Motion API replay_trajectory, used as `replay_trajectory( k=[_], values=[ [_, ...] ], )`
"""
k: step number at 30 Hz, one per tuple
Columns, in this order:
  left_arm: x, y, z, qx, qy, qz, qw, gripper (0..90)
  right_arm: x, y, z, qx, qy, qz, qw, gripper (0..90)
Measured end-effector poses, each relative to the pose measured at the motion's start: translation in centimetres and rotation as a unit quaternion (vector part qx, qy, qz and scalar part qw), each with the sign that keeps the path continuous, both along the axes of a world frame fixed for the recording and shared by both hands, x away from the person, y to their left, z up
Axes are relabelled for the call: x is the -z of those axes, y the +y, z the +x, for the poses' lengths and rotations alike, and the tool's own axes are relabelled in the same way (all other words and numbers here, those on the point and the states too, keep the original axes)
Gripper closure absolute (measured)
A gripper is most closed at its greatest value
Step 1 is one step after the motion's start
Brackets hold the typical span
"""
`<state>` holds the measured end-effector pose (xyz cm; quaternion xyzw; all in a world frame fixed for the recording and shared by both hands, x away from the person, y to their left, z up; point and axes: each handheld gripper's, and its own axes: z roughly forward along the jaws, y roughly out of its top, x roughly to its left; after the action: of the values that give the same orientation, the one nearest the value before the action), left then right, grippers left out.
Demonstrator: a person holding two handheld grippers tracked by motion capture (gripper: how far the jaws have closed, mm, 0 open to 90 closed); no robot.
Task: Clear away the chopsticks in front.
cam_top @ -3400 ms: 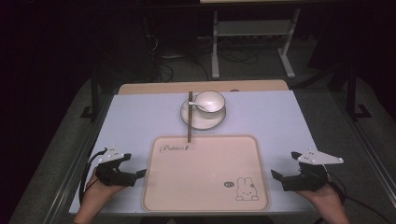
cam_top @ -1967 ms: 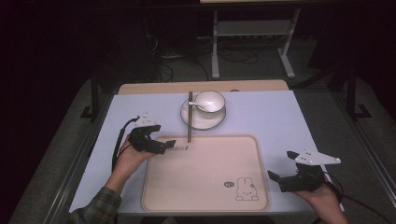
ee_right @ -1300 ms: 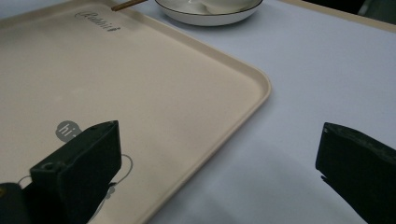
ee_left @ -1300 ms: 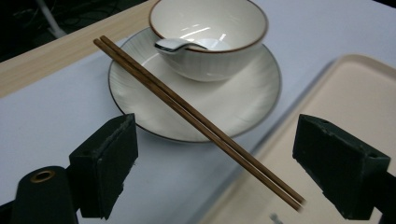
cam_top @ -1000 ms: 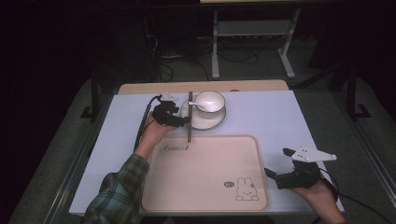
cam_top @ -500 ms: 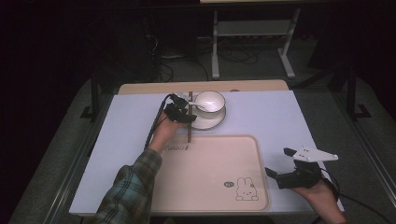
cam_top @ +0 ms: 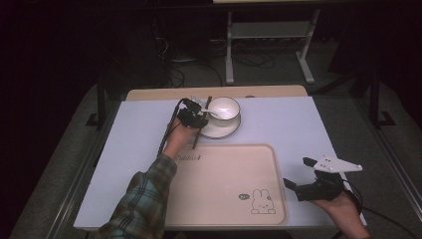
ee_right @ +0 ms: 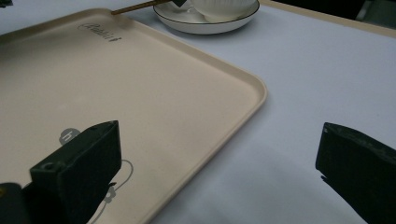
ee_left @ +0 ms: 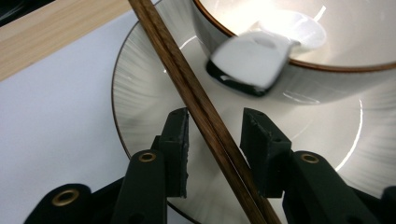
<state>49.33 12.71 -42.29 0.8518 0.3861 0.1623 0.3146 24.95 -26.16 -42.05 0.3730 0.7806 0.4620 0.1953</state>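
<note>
My left gripper [ee_left: 212, 135] jaws, spread, have travelled from the table edge to straddle the chopsticks [ee_left: 196, 100] lying across the saucer [ee_left: 140, 84] (not yet pinched); closing comes next, I reckon.

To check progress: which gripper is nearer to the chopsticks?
Left. The left gripper straddles the chopsticks over the saucer; the right gripper waits beside the tray.

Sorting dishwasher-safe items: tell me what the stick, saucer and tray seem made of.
Stick: likely dark wood, streaky grain, matte.
Saucer: seemingly glazed ceramic, glossy white with a dark rim line.
Tray: probably plastic, smooth matte beige with a printed rabbit.
</note>
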Motion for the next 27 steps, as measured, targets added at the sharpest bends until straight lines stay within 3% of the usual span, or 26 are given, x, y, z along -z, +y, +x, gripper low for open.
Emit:
replay_trajectory(
  k=[17,23,27],
  values=[
    [-0.3,-0.2,1.2,-0.016,-0.002,-0.001,0.9999,76.4,0.0,-0.1,0.0,-0.001,0.001,0.004,1.0,0.0],
    [-0.8,0.2,1.0,-0.017,-0.01,-0.008,0.9998,71.4,0.0,-0.1,-0.1,-0.001,0.0,0.004,1.0,0.0],
    [-2.1,1.7,-0.1,-0.008,-0.013,-0.019,0.9997,70.0,0.0,-0.1,-0.2,-0.001,0.0,0.006,1.0,0.0]
  ],
)
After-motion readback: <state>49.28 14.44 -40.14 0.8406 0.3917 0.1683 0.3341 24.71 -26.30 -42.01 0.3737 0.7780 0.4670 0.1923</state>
